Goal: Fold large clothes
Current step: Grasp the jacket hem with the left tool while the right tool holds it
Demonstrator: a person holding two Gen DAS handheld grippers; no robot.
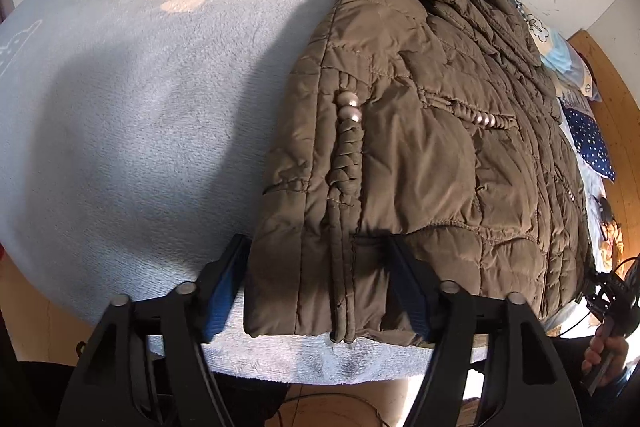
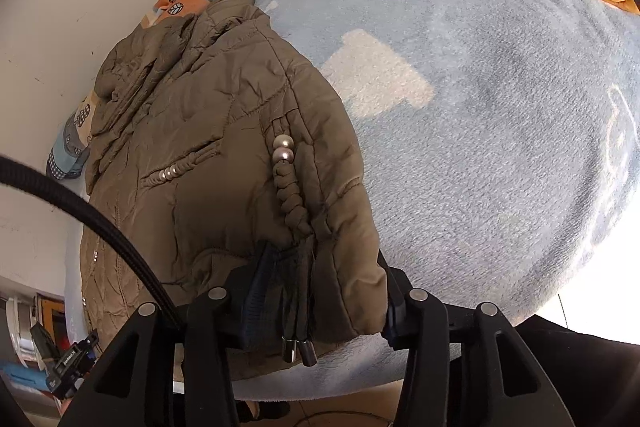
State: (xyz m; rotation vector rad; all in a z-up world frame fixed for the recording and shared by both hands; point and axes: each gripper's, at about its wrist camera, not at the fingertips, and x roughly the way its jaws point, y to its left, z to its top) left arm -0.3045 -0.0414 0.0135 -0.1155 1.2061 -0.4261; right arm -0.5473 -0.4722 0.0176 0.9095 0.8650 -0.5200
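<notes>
Left gripper [image 1: 316,287] open astride the jacket [image 1: 420,131] hem, right gripper [image 2: 320,291] part-open around the hem, pads seemingly not pressing, blanket [image 1: 140,87] beneath the jacket.

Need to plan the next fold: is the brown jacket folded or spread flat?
Folded: the jacket lies as a narrow doubled strip on the blanket.

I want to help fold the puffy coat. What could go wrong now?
The brown jacket lies close to the near edge of the blue blanket, so a careless tug might slide it off the bed. The cord ends dangle by the right hand-held gripper and could snag. The left hand-held gripper straddles a thick hem, so its grip may slip.
</notes>
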